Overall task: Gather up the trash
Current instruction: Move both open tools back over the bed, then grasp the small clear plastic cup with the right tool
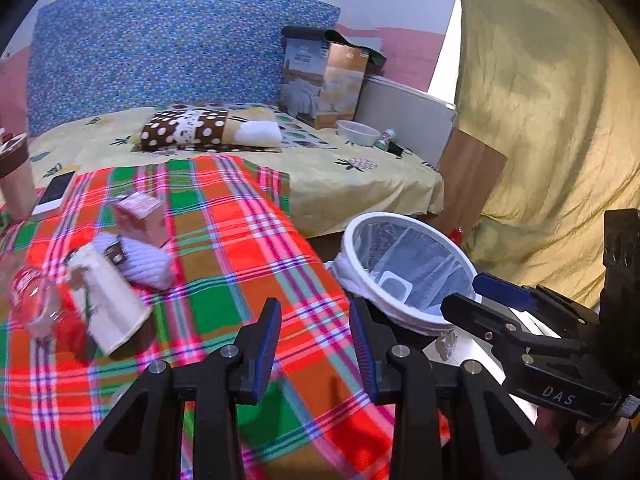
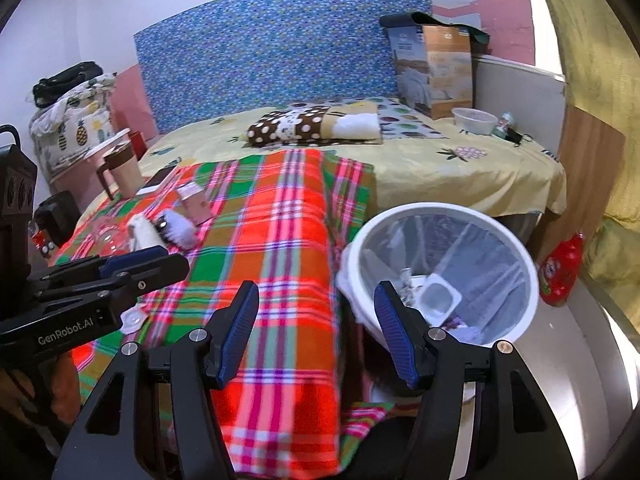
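Right wrist view shows your right gripper (image 2: 316,332) and left gripper (image 1: 316,350) both parted and empty, the round white plastic-lined bin (image 2: 500,220) already holding a clear tub.

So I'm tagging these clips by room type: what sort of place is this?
Most likely a bedroom in a home. A bed with a yellow printed sheet and a blue patterned headboard fills the view, a polka-dot pillow lies on it, and a lined white bin stands beside it.
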### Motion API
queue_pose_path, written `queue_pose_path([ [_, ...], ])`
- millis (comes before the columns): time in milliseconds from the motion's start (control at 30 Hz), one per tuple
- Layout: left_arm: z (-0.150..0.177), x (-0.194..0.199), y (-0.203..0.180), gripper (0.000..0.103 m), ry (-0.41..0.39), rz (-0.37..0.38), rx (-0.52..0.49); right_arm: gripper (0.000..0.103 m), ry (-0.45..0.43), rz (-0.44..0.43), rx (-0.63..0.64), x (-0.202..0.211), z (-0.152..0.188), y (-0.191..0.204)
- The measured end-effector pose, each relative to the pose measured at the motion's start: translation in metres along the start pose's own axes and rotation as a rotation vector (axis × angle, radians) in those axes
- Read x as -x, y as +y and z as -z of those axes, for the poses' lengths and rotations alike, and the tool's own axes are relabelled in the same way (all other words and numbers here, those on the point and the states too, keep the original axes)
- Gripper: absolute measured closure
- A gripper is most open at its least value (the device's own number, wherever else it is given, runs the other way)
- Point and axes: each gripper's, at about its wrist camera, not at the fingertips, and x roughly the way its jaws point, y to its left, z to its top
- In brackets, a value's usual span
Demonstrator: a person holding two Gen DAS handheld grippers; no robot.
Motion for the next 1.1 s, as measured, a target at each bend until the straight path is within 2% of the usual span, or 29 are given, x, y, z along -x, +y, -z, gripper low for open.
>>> queue_pose_path([
  [433, 0.031, 0.038, 0.042, 0.068, -0.013, -0.088, 0.086, 0.041, 0.018, -0.101, 0.039, 0.0, 0.007, 0.036],
  [1100, 0.048, 0.071, 0.111, 0.068, -0.032, -0.226, 0.2, 0.043, 0.065, -0.237, 0.119, -0.017, 0.011, 0.085],
])
